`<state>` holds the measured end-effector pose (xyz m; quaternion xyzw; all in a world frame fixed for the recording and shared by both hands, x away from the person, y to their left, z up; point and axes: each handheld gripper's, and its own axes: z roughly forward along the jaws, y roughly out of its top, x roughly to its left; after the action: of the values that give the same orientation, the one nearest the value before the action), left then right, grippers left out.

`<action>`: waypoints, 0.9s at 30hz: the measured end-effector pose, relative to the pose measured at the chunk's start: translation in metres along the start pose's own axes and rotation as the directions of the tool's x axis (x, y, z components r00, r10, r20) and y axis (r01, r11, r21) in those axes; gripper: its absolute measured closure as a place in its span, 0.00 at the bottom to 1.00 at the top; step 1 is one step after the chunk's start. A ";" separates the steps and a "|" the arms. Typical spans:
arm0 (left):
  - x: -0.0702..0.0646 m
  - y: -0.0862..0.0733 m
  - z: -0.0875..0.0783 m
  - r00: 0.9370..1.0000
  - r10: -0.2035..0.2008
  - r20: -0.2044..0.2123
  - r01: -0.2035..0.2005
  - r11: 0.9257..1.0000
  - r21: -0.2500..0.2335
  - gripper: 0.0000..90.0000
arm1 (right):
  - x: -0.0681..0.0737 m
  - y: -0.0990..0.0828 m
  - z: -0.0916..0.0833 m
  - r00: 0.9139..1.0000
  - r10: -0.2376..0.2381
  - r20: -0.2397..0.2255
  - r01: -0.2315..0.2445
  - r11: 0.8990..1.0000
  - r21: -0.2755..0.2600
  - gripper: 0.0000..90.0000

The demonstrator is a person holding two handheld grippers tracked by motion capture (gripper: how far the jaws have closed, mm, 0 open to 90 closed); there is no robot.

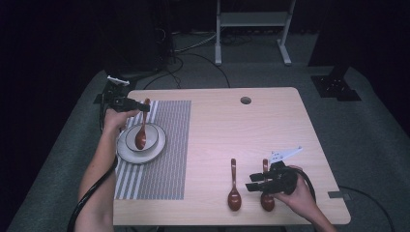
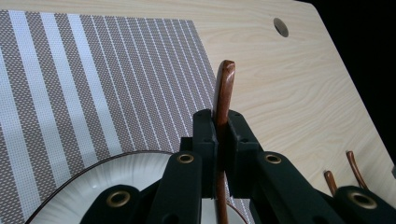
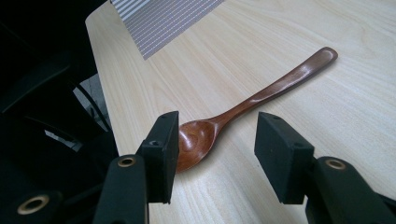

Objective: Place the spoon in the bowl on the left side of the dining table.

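Three wooden spoons appear: one [image 1: 141, 130] is clamped by its handle in the left gripper [image 1: 145, 106], its head hanging in the bowl [image 1: 153, 137] at the table's [image 1: 270, 125] nine o'clock. Two others [image 1: 234, 186] [image 1: 266, 198] lie near six o'clock, where the right gripper [image 3: 217, 149] hovers, jaws apart, empty. Light, rigid and smoothly lacquered, each likely handles best gripped mid-handle.

The high view looks forward and down over the whole table [image 1: 270, 125]. The left gripper view sits close above the placemat [image 2: 93, 74], facing across it. The right gripper view skims the tabletop; its far corner catches that placemat [image 3: 163, 18].
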<state>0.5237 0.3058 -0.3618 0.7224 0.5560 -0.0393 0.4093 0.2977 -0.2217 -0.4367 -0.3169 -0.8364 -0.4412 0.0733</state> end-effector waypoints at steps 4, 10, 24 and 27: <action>0.004 -0.003 0.001 1.000 -0.010 -0.015 0.010 1.000 -0.018 0.94 | 0.000 0.000 0.000 1.000 -0.001 0.000 0.001 1.000 0.001 0.55; 0.012 -0.007 -0.002 0.999 -0.032 -0.023 0.031 0.998 -0.049 0.94 | 0.000 -0.001 0.001 1.000 0.003 0.000 -0.003 1.000 0.005 0.55; 0.029 -0.021 -0.005 0.997 -0.059 -0.055 0.056 0.997 -0.045 0.87 | 0.001 0.001 0.003 1.000 -0.001 -0.006 0.001 1.000 0.008 0.55; 0.031 -0.023 -0.007 0.997 -0.060 -0.058 0.057 0.997 -0.042 0.86 | 0.001 0.002 0.004 1.000 0.000 -0.007 0.000 1.000 0.006 0.55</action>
<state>0.5130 0.3353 -0.3855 0.6981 0.5896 -0.0185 0.4058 0.2987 -0.2177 -0.4372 -0.3152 -0.8374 -0.4399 0.0770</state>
